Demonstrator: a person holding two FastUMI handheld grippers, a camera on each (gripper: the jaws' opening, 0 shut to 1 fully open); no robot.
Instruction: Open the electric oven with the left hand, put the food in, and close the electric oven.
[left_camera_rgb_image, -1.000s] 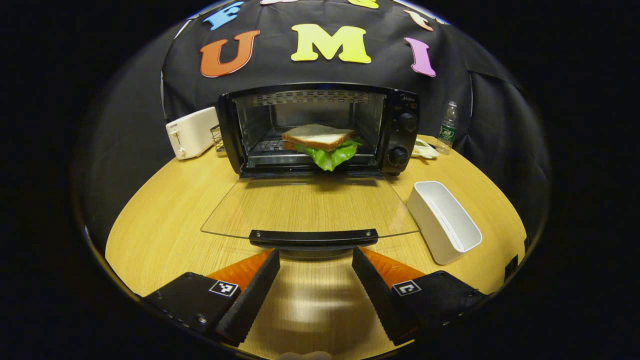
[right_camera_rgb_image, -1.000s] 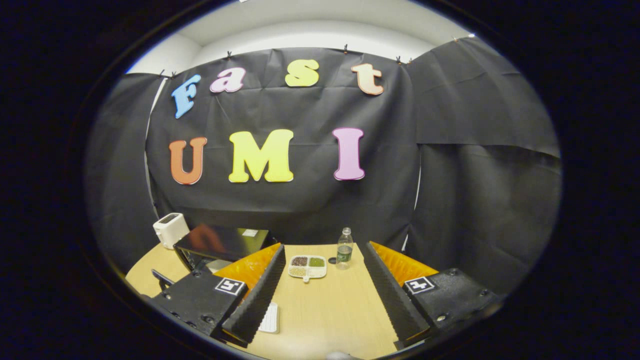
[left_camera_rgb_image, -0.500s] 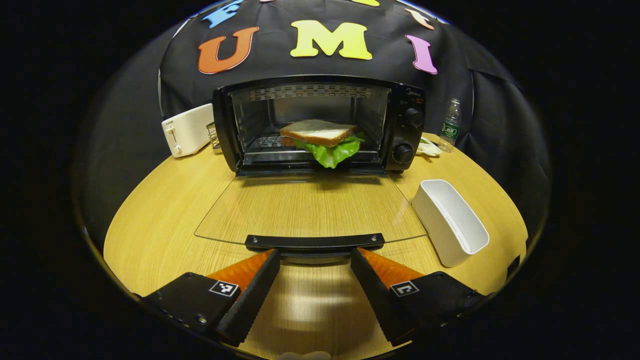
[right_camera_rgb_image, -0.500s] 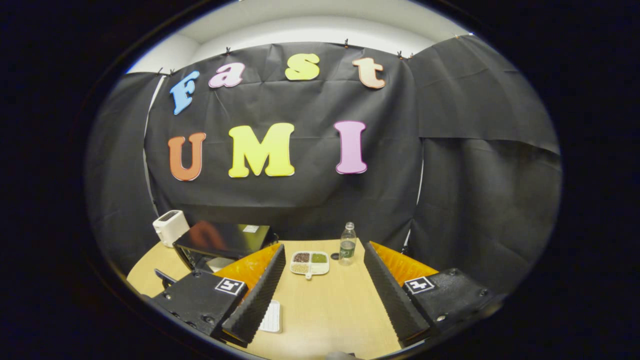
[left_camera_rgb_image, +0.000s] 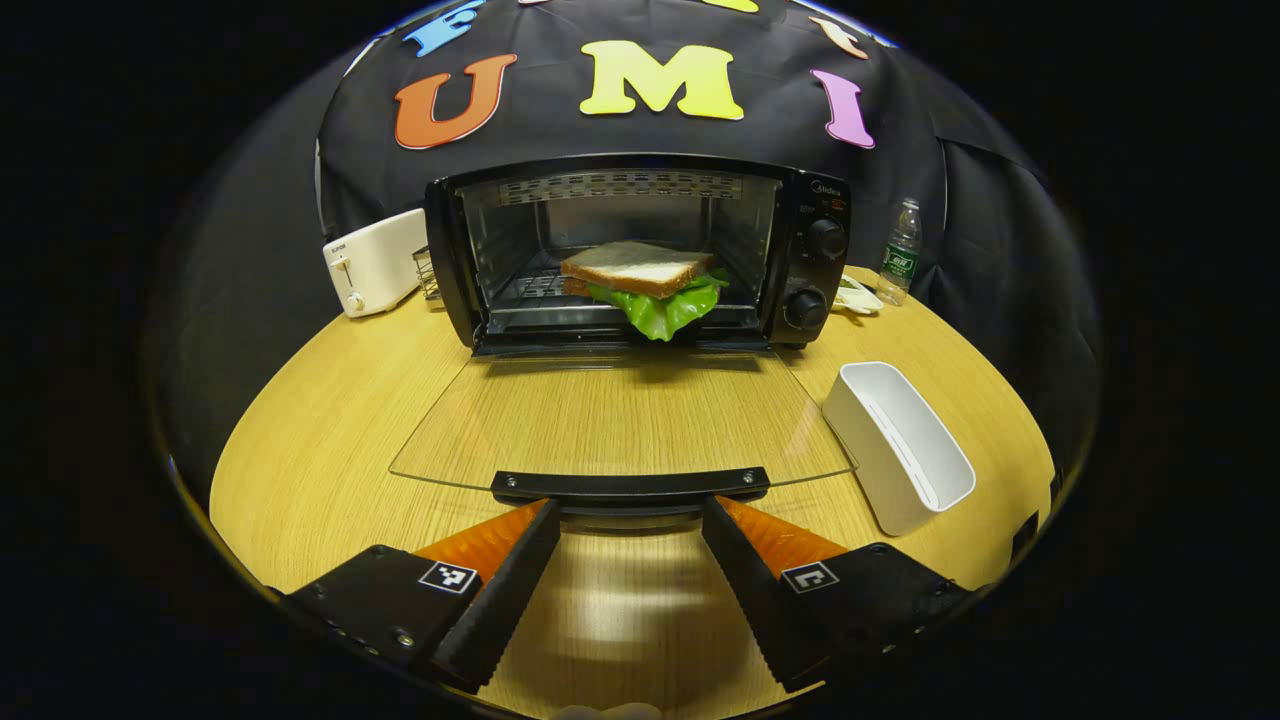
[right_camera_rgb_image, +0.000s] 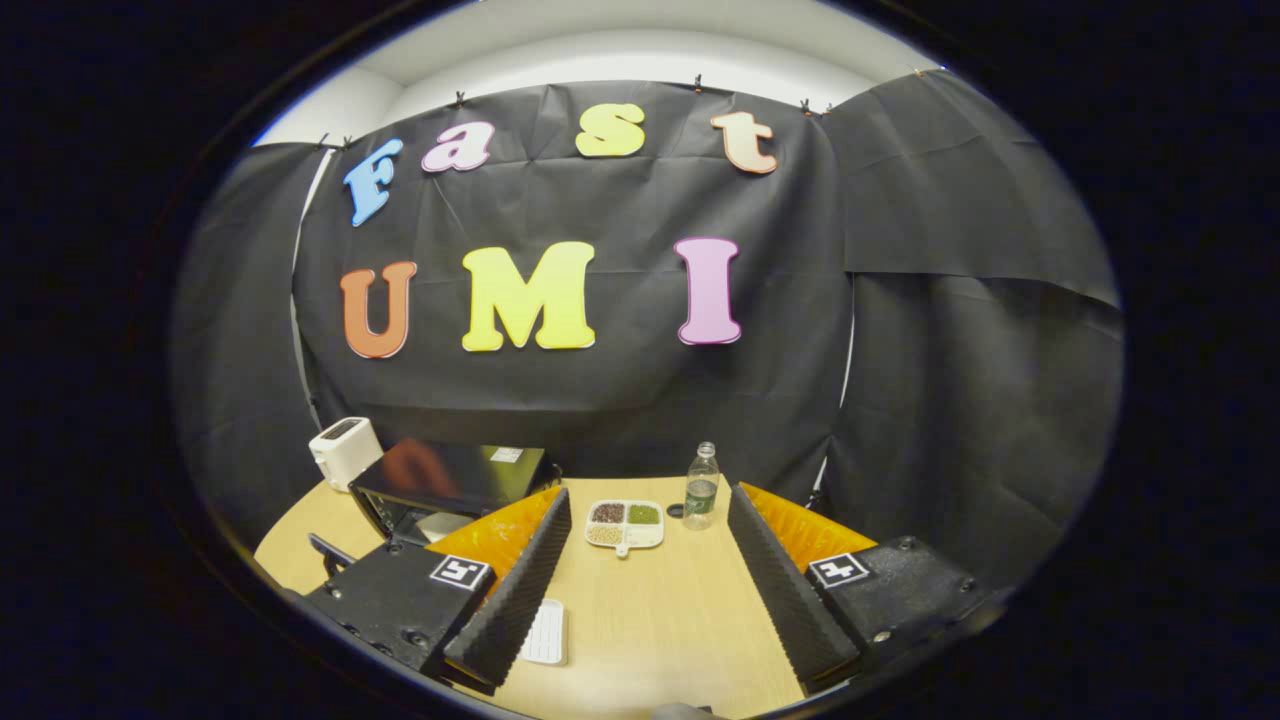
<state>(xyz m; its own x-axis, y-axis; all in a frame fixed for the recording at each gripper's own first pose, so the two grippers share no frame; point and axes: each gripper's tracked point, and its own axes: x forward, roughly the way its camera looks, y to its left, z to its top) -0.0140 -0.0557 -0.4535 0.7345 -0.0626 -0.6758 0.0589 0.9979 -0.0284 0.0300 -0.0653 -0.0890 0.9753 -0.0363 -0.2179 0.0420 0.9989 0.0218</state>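
Left gripper (left_camera_rgb_image: 628, 520), at the bottom centre of the left gripper view, stands spread with nothing between its fingers; its fingertips sit just short of the black door handle (left_camera_rgb_image: 630, 485). The electric oven (left_camera_rgb_image: 635, 250) occupies the upper centre of that view. Its glass door (left_camera_rgb_image: 620, 415) lies folded fully down, flat over the table (left_camera_rgb_image: 310, 450), with the handle at the near edge.

Food: a sandwich (left_camera_rgb_image: 640, 280) with green lettuce rests on the rack inside the cavity, toward the front. The lettuce hangs over the rack's front lip at the door opening.

Judged stage: food placed, closing remains.

Risks, as assessed:
- The overhanging lettuce may be caught or crushed when the door swings up, leaving the door ajar.
- The handle is low and thin; a gripper coming in level could slide under or over it and miss.
- A lift from one end could let the handle slip out of the fingers and the glass drop back.

Containers:
- White rectangular bin (left_camera_rgb_image: 900, 445), at right of the frame, just beside the door's right edge; it appears empty.
- Divided dish (right_camera_rgb_image: 625, 525), centre of the right gripper view, holds dark, green and pale portions.
- Water bottle (right_camera_rgb_image: 702, 487), capped, just right of that dish; contents unclear.

Right gripper (right_camera_rgb_image: 645, 575), low in its own view, is spread and holds nothing, well apart from the oven.
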